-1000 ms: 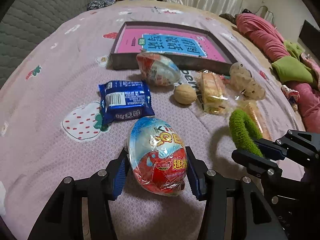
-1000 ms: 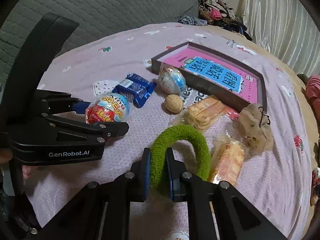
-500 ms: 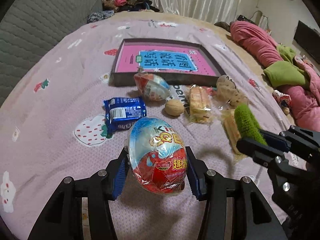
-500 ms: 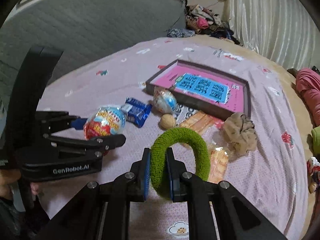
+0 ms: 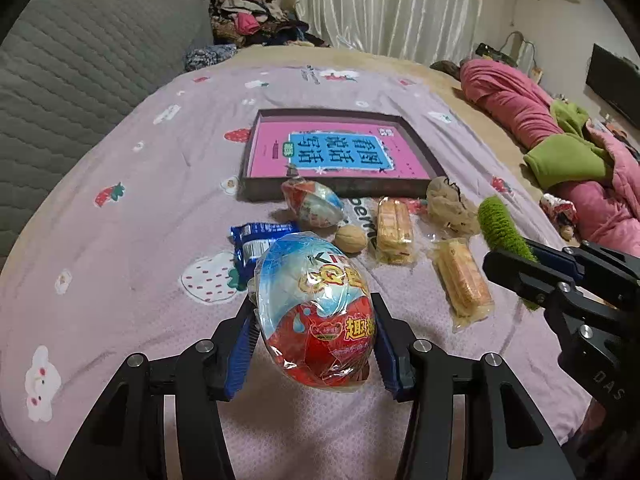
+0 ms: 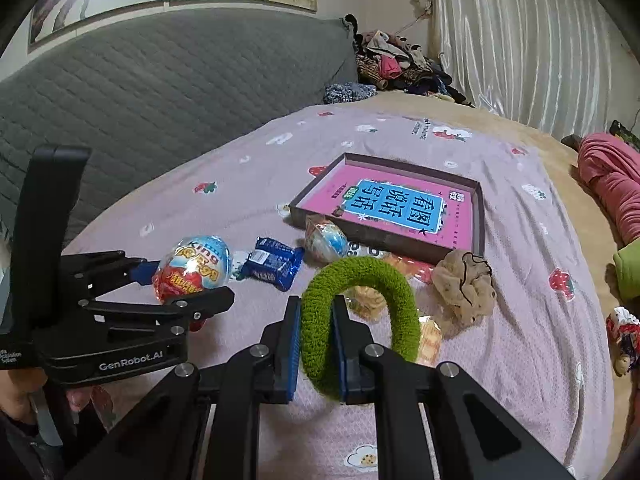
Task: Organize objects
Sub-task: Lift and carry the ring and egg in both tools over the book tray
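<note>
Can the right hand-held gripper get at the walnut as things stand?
Probably not yet. The right hand-held gripper is shut on the green scrunchie, so its jaws are taken. The walnut lies uncovered on the bedspread, beside a wrapped egg and a biscuit pack.

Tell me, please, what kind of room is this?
Most likely a bedroom: the snacks lie on a bed with a strawberry-print sheet, a grey quilted headboard stands behind, and clothes are piled beside the curtains.

Walnut (image 5: 350, 239) between egg (image 5: 313, 204) and crackers (image 5: 394, 229)
</note>
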{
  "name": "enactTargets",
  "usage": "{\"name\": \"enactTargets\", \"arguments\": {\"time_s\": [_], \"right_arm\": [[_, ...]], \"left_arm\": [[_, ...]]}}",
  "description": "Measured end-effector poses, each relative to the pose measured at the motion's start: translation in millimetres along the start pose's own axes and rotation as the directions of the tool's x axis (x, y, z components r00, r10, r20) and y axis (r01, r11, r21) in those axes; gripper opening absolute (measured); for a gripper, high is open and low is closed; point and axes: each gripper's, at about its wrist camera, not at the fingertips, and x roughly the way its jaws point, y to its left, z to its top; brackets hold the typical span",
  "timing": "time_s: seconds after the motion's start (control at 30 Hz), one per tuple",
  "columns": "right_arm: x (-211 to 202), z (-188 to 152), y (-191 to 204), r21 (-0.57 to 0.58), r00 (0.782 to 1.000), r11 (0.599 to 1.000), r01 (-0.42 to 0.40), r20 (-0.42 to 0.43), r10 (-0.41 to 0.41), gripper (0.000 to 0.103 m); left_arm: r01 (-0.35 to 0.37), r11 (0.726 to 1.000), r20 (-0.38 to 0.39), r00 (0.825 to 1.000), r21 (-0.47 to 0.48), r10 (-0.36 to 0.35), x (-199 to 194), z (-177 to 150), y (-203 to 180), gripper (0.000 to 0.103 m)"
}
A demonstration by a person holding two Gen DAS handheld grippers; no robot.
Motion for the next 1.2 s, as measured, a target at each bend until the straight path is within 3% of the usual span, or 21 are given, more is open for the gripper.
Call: {"name": "enactTargets", "arguments": {"time_s": [0.3,1.2], "right_arm": [[-17,15,-5,0.009,0.998,1.000,0.018,0.060,-0.019,0.015],[5,79,-44,0.031,0.994,0.999,0.042,0.104,-0.045,0.015]], "left_arm": [[-0.019,1.000,0.049,0.999,0.018,0.018,-11,22,-2,0.054],[-0.018,0.999,0.081,0.997,0.029,0.016,34,113,-12,0.054]]}}
